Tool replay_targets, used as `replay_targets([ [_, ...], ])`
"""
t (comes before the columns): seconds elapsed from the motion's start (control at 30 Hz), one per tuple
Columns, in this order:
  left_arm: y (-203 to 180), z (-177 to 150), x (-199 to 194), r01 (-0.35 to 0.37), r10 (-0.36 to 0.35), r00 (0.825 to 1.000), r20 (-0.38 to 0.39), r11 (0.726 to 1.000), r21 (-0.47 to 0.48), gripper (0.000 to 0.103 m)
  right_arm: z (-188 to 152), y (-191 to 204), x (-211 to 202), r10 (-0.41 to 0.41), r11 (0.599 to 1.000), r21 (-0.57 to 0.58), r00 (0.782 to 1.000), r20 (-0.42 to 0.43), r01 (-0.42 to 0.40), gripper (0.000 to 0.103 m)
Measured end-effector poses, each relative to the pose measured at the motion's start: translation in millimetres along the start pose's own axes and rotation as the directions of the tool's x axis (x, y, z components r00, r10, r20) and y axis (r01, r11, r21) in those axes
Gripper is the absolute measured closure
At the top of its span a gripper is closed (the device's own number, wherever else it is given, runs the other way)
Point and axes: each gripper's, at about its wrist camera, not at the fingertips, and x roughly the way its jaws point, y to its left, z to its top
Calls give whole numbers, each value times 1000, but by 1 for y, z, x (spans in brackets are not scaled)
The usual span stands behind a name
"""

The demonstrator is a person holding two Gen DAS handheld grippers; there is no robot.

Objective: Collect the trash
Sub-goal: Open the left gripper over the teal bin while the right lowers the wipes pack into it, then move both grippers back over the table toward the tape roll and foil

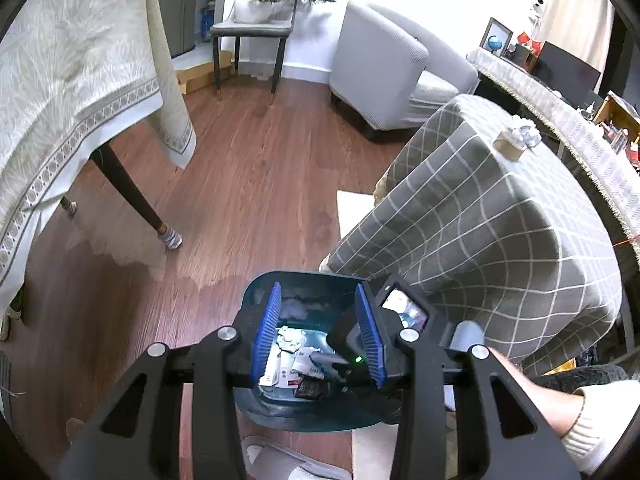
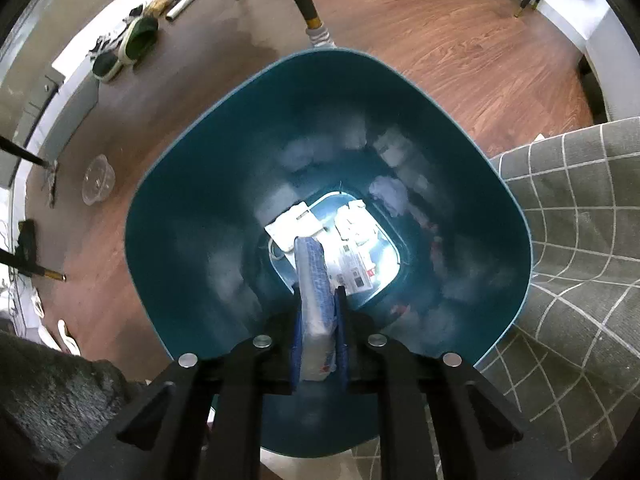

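Observation:
A teal waste bin [image 2: 192,220] stands on the wood floor, with paper scraps and cartons [image 2: 352,240] at its bottom. My right gripper [image 2: 319,294] points straight down into it, shut on a white and blue tissue packet [image 2: 314,280]. In the left wrist view my left gripper [image 1: 318,292] hovers above the same bin [image 1: 256,292]. Its blue pads [image 1: 268,328] stand apart with nothing between them. The right gripper's black housing [image 1: 404,312] and a hand in a cream sleeve [image 1: 532,384] show just beyond. Crumpled paper and a small box [image 1: 516,136] lie on the grey checked tablecloth [image 1: 500,220].
The checked table presses against the bin's right side. A table with a white cloth [image 1: 80,80] and a dark leg [image 1: 132,192] stands to the left, a grey sofa [image 1: 384,68] and a chair [image 1: 252,28] farther off. A clear plastic bowl [image 2: 98,184] and green slippers [image 2: 136,40] lie on the floor.

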Motion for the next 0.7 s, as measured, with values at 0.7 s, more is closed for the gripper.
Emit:
replay_targets([
  [0.7,-33,50,-30,44,-44,988,150,999,6,59,-11,5,-133,56,993,-113,956,288,-24,55],
])
